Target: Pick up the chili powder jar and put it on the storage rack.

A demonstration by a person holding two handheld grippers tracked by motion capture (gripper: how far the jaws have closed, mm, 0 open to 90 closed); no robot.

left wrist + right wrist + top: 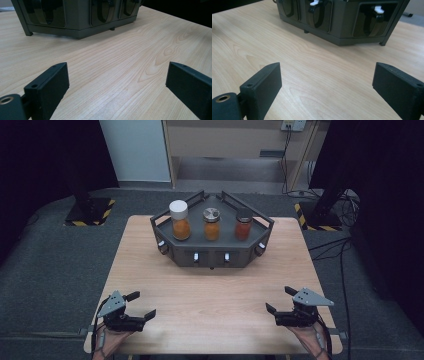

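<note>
- You are holding the left gripper (139, 306) and right gripper (276, 301) wide apart-jawed and empty, near the table's near edge.
- Three spice jars (212, 224) are standing far off in the dark rack (212, 255); reaching over its rail is risking tipping one.

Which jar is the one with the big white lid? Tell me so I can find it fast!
Look at the dark grey rack at the far side of the wooden table. Three jars stand in a row on it. The white-lidded jar is the leftmost, holding orange powder; the middle jar has a silver lid, the right jar a dark one.
</note>
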